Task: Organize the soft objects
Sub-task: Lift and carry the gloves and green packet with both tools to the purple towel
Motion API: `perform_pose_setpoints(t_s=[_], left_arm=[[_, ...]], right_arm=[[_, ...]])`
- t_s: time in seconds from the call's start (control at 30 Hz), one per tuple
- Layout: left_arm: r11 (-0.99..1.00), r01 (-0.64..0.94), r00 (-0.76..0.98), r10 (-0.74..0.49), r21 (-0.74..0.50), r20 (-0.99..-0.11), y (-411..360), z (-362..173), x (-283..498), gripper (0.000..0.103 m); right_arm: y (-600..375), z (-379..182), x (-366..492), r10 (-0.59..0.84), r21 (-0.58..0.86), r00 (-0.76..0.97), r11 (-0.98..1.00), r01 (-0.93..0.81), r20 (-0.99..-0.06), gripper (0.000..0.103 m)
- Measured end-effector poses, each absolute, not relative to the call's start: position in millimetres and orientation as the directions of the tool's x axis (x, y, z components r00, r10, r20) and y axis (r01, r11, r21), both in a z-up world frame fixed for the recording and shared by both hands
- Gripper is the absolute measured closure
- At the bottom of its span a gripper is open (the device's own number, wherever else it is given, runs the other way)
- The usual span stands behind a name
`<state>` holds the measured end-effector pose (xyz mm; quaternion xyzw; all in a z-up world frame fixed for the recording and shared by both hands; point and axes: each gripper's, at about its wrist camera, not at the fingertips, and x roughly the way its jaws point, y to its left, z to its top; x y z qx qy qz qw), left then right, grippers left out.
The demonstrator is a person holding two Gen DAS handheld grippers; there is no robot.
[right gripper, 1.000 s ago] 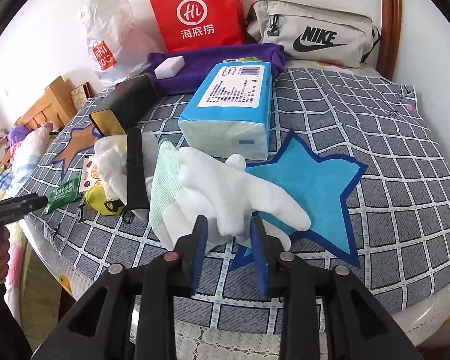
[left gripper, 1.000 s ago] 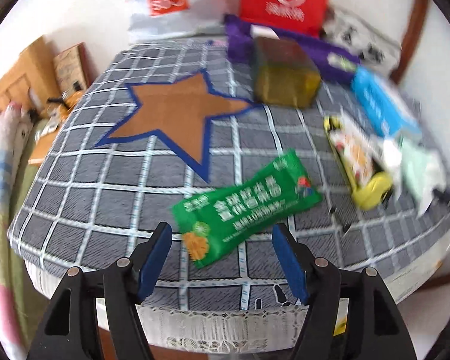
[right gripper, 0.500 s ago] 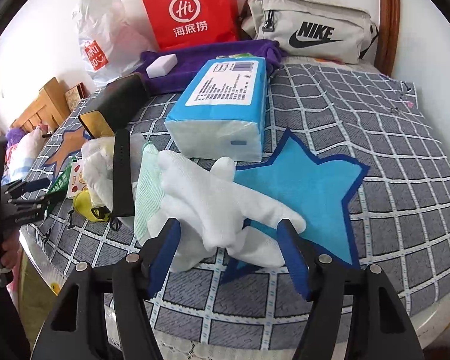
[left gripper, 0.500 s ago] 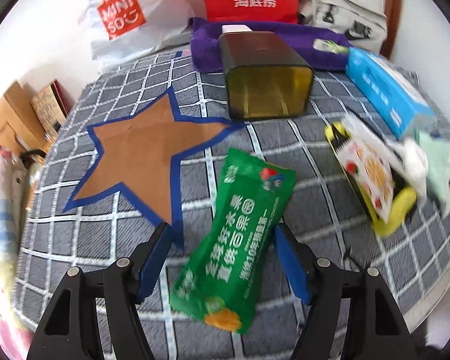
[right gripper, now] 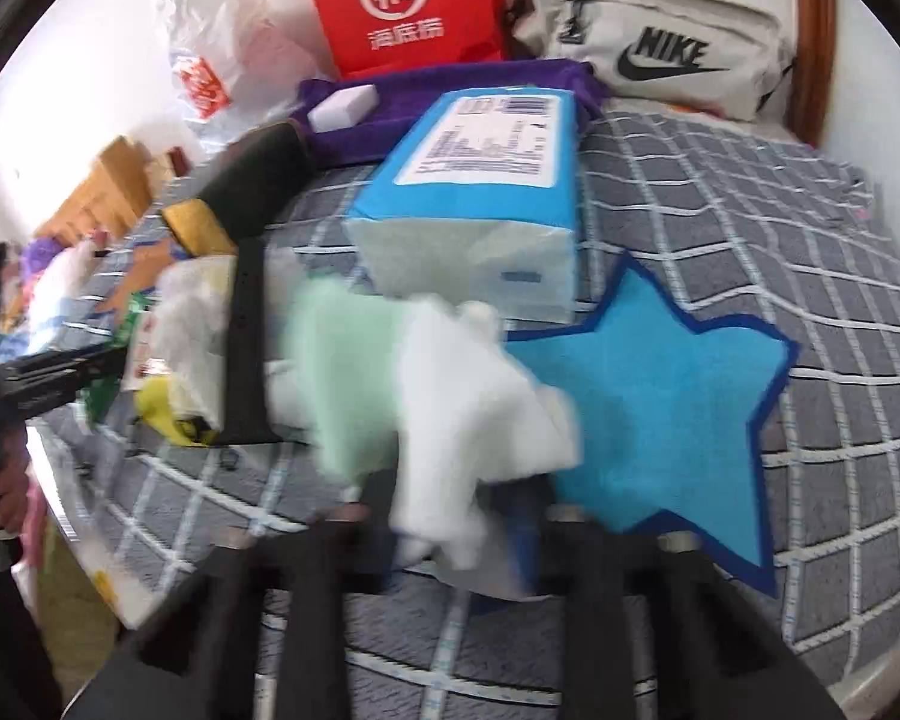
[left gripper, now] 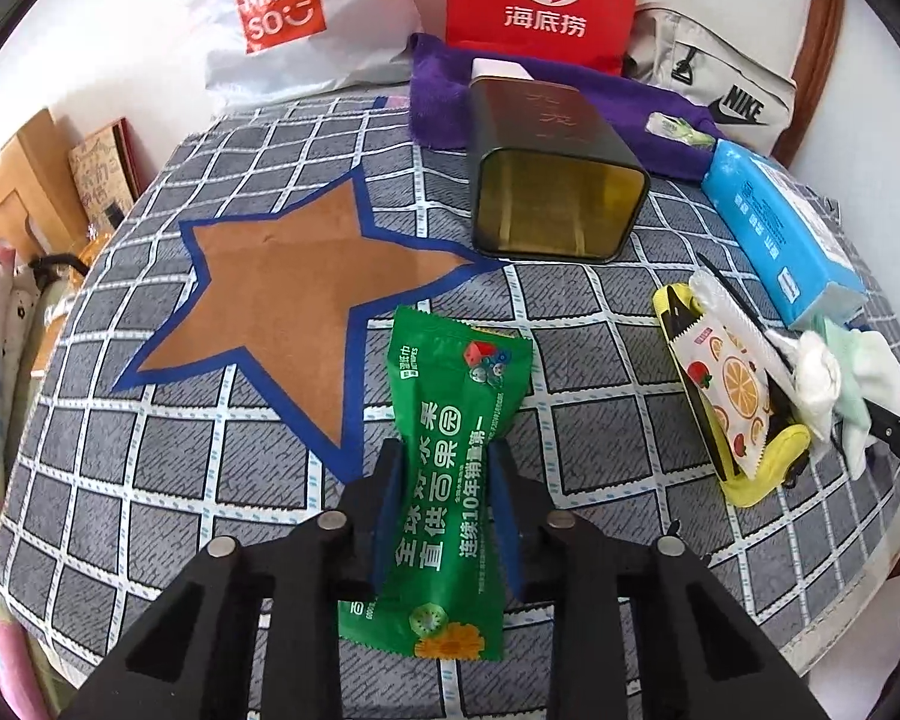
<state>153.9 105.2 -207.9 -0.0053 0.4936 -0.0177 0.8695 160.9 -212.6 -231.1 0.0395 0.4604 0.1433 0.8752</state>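
Tools first. Left tool (left gripper: 444, 504) is pinched narrow on the green snack packet (left gripper: 450, 468), blue pads pressing both long sides at mid-length; the packet's far end lies on the grid-pattern cover (left gripper: 150, 480), just beside the lower-right point of the brown star patch (left gripper: 282, 300). Beyond it, an open dark tin (left gripper: 552, 180) lies on its side, w/ purple cloth (left gripper: 630, 102) and red bag (left gripper: 540, 0) behind. To the right: fruit-print pouch (left gripper: 726, 384), blue tissue pack (left gripper: 780, 234).

Right tool (right gripper: 459, 534) has the white glove (right gripper: 474, 408) between its fingers, mint cuff to the left. Frame is heavily blurred, so probably clamped on it, but grip can't be confirmed. Glove sits at the left edge of the blue star patch (right gripper: 660, 408), near the tissue pack (right gripper: 480, 180). Grey Nike bag (right gripper: 660, 42) at the back.
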Motion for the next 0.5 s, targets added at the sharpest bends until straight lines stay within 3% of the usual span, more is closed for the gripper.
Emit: perform_pose_setpoints(t_s=[0.5], left_arm=[[0.991, -0.032, 0.545, -0.091, -0.129, -0.833, 118.6, -171.8, 160.0, 0.079]], right_arm=[[-236.7, -166.8, 151.5, 0.34, 0.26, 0.62, 0.94, -0.22, -0.707, 0.086]])
